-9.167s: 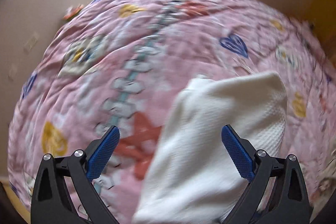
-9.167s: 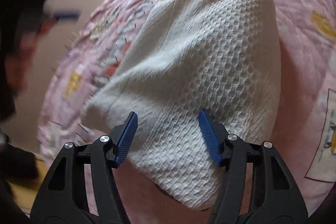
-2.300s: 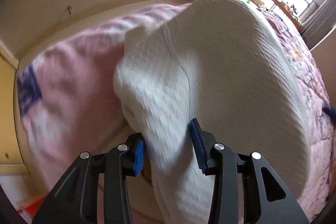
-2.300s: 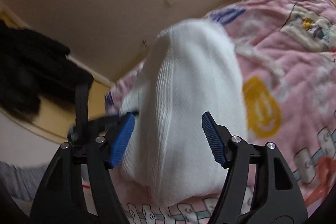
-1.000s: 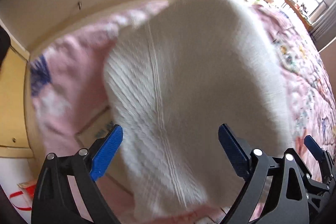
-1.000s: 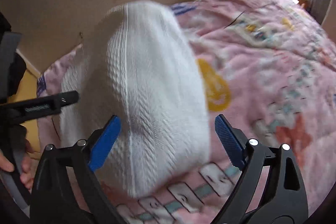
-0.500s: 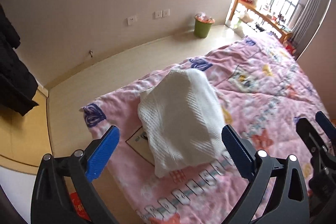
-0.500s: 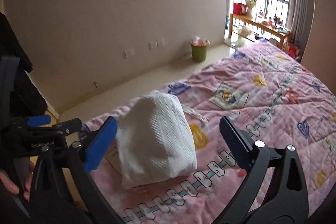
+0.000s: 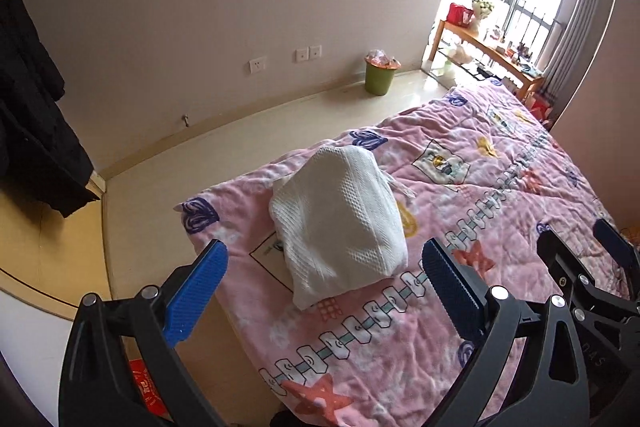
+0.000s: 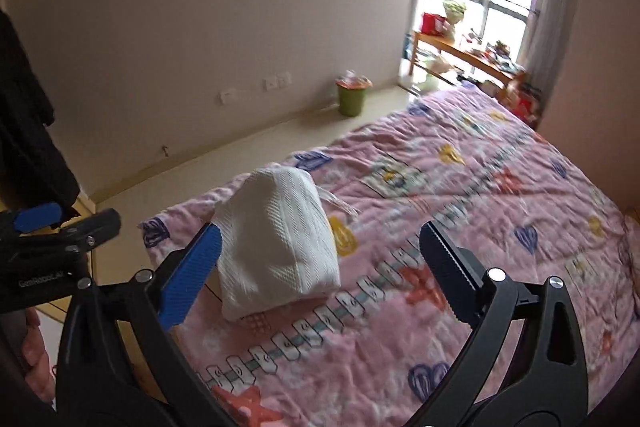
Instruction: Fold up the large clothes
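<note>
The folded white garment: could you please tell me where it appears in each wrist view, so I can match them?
Left wrist: the folded white garment lies centre frame on the pink quilt, near its corner.
Right wrist: the garment sits left of centre, just beyond the right gripper's left finger.
Shared landmark: the green bin by the wall.

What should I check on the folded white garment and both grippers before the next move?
1. Left gripper open, holding nothing: ok.
2. Right gripper open, holding nothing: ok.
3. White knit garment folded into one compact bundle: ok.
4. Bundle fully on the pink quilt, though near its corner: ok.
5. No loose ends: not ok, a white strip trails out at the far side.
6. Layers under the bundle lying even: cannot tell.
</note>
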A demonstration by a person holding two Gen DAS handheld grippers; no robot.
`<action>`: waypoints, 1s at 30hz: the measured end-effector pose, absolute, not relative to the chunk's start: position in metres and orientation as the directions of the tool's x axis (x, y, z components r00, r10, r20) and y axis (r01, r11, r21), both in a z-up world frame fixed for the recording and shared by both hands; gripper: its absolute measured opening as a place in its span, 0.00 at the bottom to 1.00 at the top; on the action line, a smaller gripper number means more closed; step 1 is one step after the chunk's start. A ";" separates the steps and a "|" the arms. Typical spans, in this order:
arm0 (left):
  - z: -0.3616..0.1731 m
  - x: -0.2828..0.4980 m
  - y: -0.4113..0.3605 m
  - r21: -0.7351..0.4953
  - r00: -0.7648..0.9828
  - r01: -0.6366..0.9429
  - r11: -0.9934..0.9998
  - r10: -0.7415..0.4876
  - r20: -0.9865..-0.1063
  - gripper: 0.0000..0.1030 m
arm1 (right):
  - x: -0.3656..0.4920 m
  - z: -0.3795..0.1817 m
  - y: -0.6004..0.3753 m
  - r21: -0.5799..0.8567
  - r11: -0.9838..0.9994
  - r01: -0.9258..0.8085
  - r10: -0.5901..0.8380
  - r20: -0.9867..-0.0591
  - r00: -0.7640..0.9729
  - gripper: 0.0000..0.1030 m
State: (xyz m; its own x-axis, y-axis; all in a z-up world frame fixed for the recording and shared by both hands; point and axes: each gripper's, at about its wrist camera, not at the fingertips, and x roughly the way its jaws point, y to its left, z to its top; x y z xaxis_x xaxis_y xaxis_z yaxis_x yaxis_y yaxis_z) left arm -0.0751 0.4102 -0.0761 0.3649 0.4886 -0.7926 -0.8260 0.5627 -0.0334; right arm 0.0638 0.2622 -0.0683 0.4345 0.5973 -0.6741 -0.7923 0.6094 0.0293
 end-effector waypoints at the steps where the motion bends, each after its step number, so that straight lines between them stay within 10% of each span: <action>1: -0.075 -0.075 0.406 -0.002 0.338 -0.833 0.553 0.505 -0.794 0.92 | 0.062 -0.066 0.257 0.048 0.600 -0.799 0.610 -0.674 0.417 0.94; 30: -0.061 -0.084 0.369 0.026 0.328 -0.804 0.594 0.479 -0.814 0.92 | 0.037 -0.048 0.211 0.179 0.551 -0.815 0.674 -0.671 0.309 0.94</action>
